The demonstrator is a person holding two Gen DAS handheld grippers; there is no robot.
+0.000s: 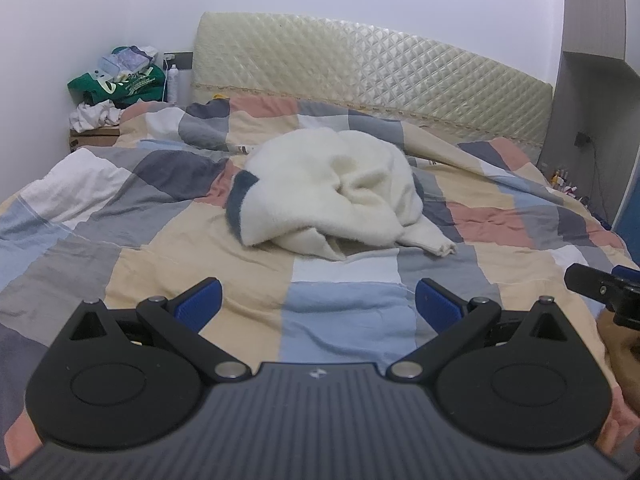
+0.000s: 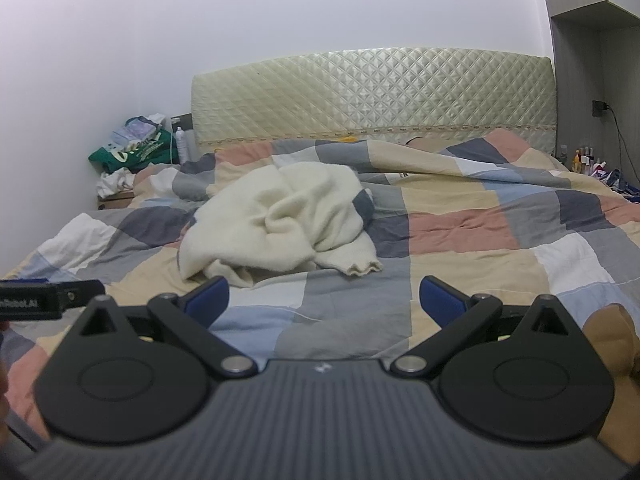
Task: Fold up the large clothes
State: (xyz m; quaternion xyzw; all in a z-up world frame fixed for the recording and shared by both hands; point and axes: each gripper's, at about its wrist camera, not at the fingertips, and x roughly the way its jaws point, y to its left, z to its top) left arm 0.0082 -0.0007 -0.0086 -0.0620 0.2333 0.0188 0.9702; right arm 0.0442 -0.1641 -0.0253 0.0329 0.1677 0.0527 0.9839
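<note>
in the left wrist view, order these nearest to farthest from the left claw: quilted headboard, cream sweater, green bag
1. cream sweater, crumpled mid-bed, straight ahead of the left claw.
2. green bag, on the pile beside the bed, far left.
3. quilted headboard, against the back wall; close to the bag in depth, so that order is tentative.

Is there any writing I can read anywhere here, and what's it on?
"nRobot.AI": partly cut off, on the left gripper body, seen in the right wrist view.
Green bag print: too blurred to read.
Small logo on right gripper body: a symbol, no letters.
</note>
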